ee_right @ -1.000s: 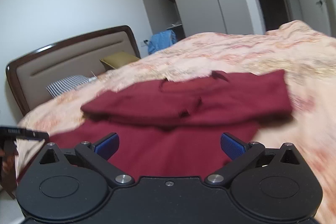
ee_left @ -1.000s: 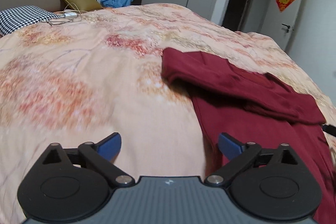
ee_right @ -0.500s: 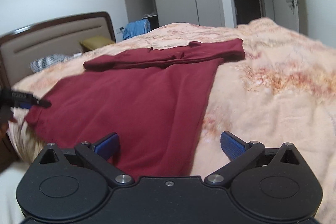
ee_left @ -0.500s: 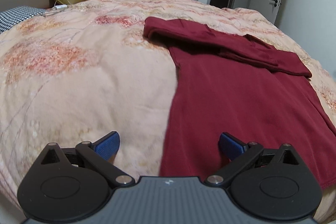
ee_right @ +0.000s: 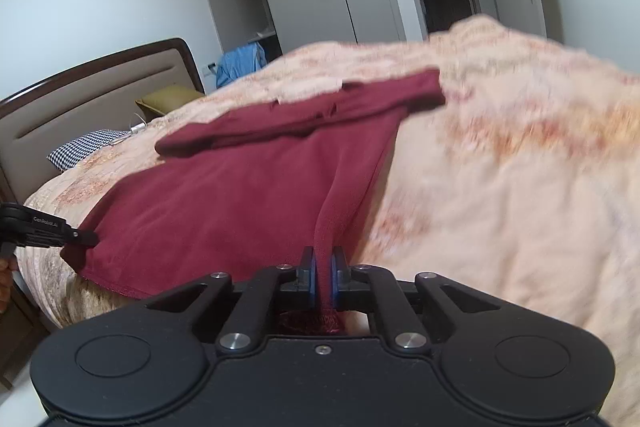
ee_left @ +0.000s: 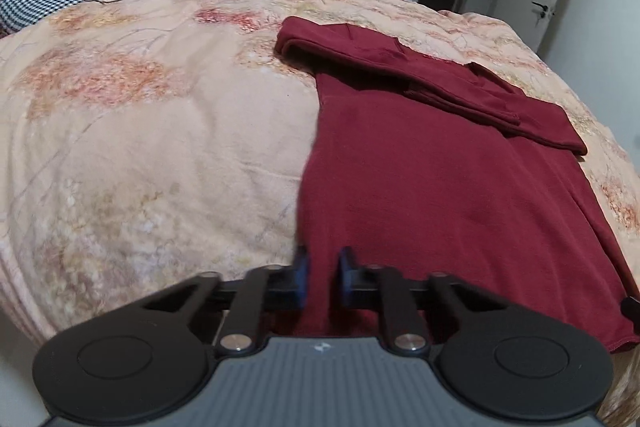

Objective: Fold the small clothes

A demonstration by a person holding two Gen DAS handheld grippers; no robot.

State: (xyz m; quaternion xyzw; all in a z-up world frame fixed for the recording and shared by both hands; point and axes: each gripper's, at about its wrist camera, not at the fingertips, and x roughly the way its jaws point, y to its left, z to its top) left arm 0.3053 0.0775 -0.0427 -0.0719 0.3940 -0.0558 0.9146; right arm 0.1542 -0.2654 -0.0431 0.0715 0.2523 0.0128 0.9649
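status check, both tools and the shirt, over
Left tool shut on shirt hem corner. Right tool shut on the other corner. Sleeves folded in. Nothing in the way.

Soft, even indoor light, fairly dim, with no glare; shadows are faint. Fisheye bending curves the edges and darkens the corners; the right wrist view's bed [ee_right: 520, 187] is motion-blurred.

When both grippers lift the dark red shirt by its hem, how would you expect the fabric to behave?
The dark red shirt will probably sag between the grips: it already bunches into a soft ridge at the right gripper. Its folded sleeves may slide open. It looks light, lying flat on the bedspread.
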